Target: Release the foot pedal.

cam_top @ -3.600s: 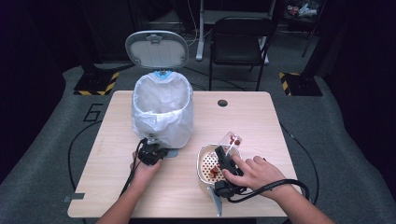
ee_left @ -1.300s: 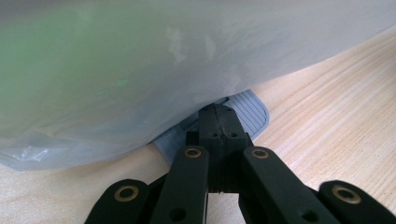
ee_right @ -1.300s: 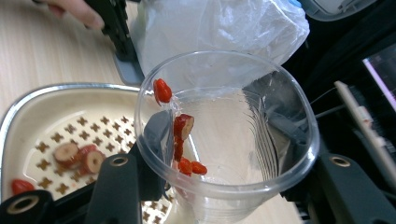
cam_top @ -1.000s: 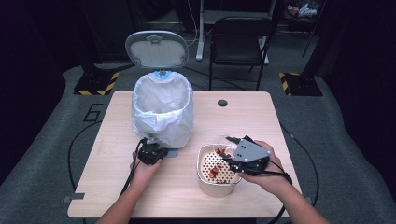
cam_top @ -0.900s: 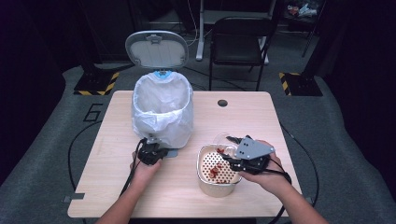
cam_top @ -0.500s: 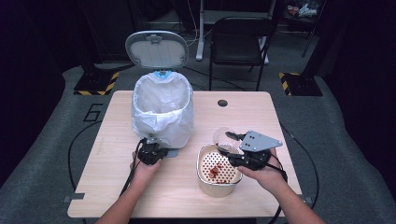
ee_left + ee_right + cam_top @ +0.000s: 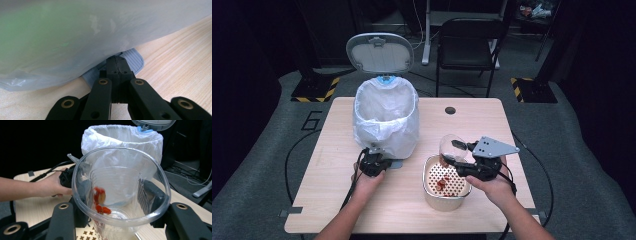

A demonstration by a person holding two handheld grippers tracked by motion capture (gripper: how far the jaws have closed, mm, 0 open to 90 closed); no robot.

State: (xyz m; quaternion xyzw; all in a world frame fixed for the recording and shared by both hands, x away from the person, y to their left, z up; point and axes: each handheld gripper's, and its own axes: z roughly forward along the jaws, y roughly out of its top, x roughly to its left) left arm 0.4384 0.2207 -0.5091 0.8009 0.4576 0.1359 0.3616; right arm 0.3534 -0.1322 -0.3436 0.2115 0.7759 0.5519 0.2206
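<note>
Right gripper view: red bits (image 7: 100,201) inside clamped cup (image 7: 120,187) | high view: unresolved

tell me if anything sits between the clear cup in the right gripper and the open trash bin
Nothing visible blocks that path. The right gripper holds the clear cup tilted above the perforated strainer bowl, and bare table lies between it and the bag-lined bin, whose lid stands open. The left gripper rests on the bin's pedal, low at its base.

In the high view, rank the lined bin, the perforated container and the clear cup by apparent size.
1. Lined bin, clearly largest.
2. Perforated container.
3. Clear cup, smallest, clamped in the right hand-held gripper; it is lifted nearer the camera, yet looks smaller.
</note>
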